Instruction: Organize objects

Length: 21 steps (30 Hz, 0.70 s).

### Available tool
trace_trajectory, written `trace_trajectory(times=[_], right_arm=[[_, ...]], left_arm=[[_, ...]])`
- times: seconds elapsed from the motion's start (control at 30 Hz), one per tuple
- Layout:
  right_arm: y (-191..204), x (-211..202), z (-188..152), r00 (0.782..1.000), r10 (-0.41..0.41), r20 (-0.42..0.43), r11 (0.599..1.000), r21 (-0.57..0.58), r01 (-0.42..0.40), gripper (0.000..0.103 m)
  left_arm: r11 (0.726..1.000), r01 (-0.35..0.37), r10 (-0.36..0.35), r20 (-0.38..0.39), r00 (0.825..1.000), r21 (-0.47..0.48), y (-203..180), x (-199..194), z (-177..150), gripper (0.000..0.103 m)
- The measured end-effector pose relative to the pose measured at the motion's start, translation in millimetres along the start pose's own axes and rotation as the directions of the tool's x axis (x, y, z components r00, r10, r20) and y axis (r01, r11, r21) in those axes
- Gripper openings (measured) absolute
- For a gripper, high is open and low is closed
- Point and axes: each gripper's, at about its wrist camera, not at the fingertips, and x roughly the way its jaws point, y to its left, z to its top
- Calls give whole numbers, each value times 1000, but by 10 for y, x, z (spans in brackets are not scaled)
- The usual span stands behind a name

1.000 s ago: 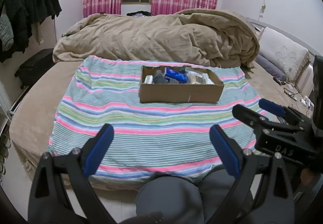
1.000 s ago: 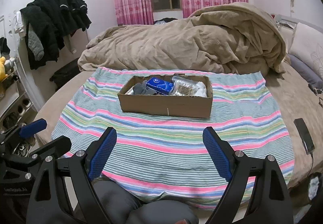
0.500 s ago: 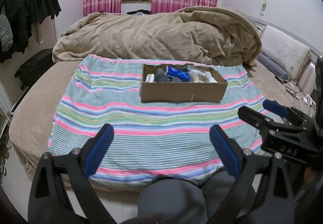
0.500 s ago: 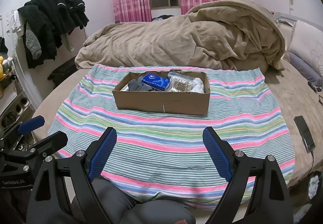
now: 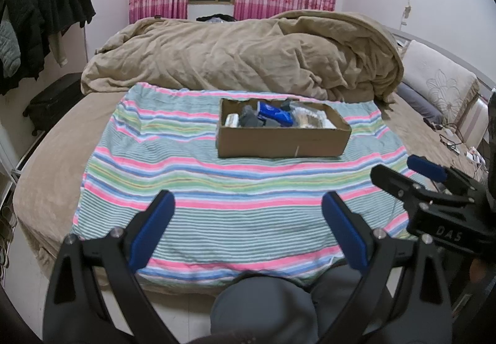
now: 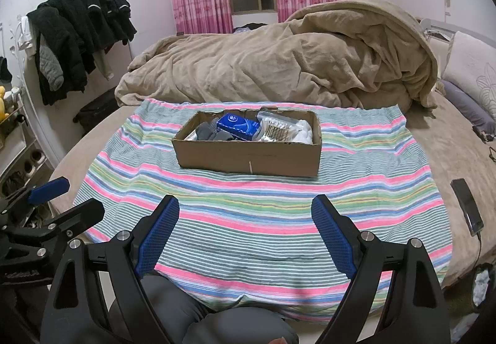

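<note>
A brown cardboard box (image 5: 280,144) (image 6: 248,158) sits on a striped cloth (image 5: 217,189) (image 6: 263,204) spread over the bed. Inside lie a blue packet (image 6: 237,123) (image 5: 274,116), grey fabric items (image 6: 210,131), a clear bag of cotton swabs (image 6: 277,128) and something white (image 6: 305,130). My left gripper (image 5: 248,232) is open and empty, held near the cloth's front edge, well short of the box. My right gripper (image 6: 246,232) is open and empty, also short of the box. Each gripper shows at the edge of the other's view.
A rumpled tan duvet (image 5: 241,55) is heaped behind the box. Pillows (image 5: 440,89) lie at the right. A phone (image 6: 468,207) lies on the bed right of the cloth. Dark clothes (image 6: 77,33) hang at the left wall. My knees (image 5: 279,306) are below the grippers.
Both grippers have drawn slightly back and shifted; the box sits a little farther away in both views. Both stay open and empty.
</note>
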Motion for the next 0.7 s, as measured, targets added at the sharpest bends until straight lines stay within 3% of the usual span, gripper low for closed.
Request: trace_trajectory(times=[0.7], right_arm=[[-59, 20, 17, 1000, 0, -3, 1000, 5, 0, 89]], left_arm=[[1000, -3, 3, -9, 1000, 2, -39, 72, 19, 97]])
